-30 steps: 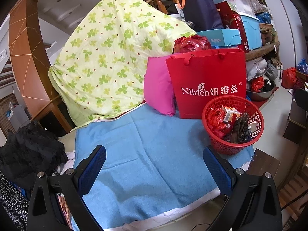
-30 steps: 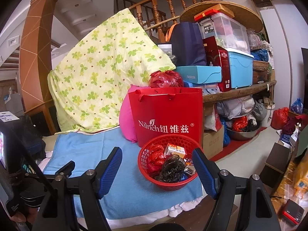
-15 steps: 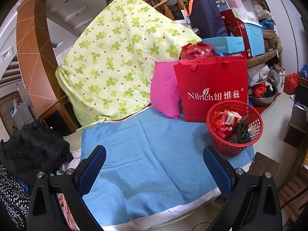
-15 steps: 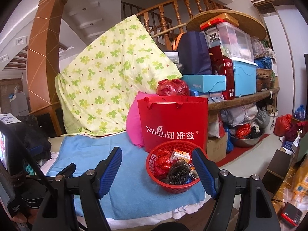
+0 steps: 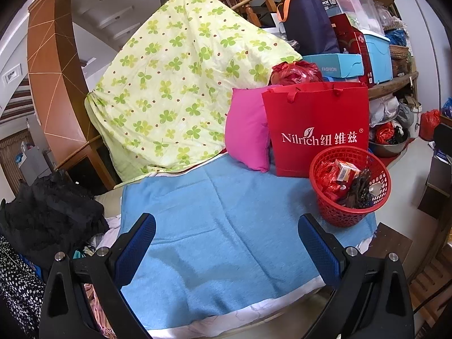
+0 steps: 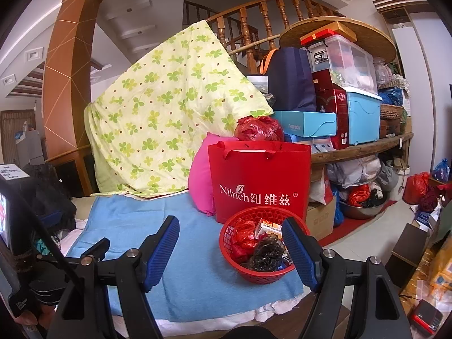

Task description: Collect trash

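Note:
A red mesh basket (image 5: 337, 217) stands on the right end of a blue towel (image 5: 214, 197). It holds trash: red wrappers (image 5: 327, 179), a small carton (image 5: 345, 169) and a crumpled black bag (image 5: 358, 193). My left gripper (image 5: 226, 226) hovers open over the bare towel, left of the basket, with nothing between its fingers. In the right wrist view the same basket (image 6: 261, 276) sits just beyond my right gripper (image 6: 230, 227), which is also open and empty. The right fingertip (image 6: 293, 237) overlaps the basket's near right rim in the picture.
Behind the basket stand a red paper bag (image 5: 316, 124), a pink pillow (image 5: 245, 130) and a green-patterned quilt (image 5: 180, 84). Black clothes (image 5: 48, 214) pile up at the left. Shelves with boxes (image 6: 361, 113) fill the right, above floor clutter (image 6: 364, 197).
Both cameras have drawn back and up a little, so the scene has slid slightly right and more ceiling shows. The jaws keep the same width. The basket and its trash have not moved.

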A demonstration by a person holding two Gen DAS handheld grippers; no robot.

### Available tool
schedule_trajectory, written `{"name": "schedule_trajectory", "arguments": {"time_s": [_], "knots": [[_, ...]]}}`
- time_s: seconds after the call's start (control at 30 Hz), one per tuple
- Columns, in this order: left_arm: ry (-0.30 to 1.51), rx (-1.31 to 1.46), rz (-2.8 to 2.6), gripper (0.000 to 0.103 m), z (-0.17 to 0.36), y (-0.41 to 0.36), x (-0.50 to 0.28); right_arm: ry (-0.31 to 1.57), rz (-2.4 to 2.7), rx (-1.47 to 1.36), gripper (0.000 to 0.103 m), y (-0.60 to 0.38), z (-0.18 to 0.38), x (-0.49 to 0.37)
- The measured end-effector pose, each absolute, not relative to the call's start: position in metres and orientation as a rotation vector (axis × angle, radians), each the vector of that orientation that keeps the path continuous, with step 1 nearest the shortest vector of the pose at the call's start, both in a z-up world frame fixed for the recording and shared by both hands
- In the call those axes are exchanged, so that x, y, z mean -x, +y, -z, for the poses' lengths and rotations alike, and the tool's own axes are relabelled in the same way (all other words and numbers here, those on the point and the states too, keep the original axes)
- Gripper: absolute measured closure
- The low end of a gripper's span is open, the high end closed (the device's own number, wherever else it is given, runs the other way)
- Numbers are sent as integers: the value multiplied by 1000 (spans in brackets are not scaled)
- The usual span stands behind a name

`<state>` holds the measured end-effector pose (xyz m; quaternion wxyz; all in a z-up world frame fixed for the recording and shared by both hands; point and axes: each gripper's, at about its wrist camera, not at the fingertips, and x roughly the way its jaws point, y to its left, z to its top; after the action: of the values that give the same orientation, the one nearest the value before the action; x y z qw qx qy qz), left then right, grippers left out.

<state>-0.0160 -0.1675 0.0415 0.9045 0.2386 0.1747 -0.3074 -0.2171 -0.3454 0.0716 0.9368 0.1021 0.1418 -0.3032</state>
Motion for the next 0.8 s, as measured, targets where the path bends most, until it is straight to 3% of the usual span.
{"name": "schedule_trajectory", "arguments": {"time_s": [0.8], "knots": [[385,-511,639,3,-27,-179,2,312,645,-225,25,-365,-63,207]]}}
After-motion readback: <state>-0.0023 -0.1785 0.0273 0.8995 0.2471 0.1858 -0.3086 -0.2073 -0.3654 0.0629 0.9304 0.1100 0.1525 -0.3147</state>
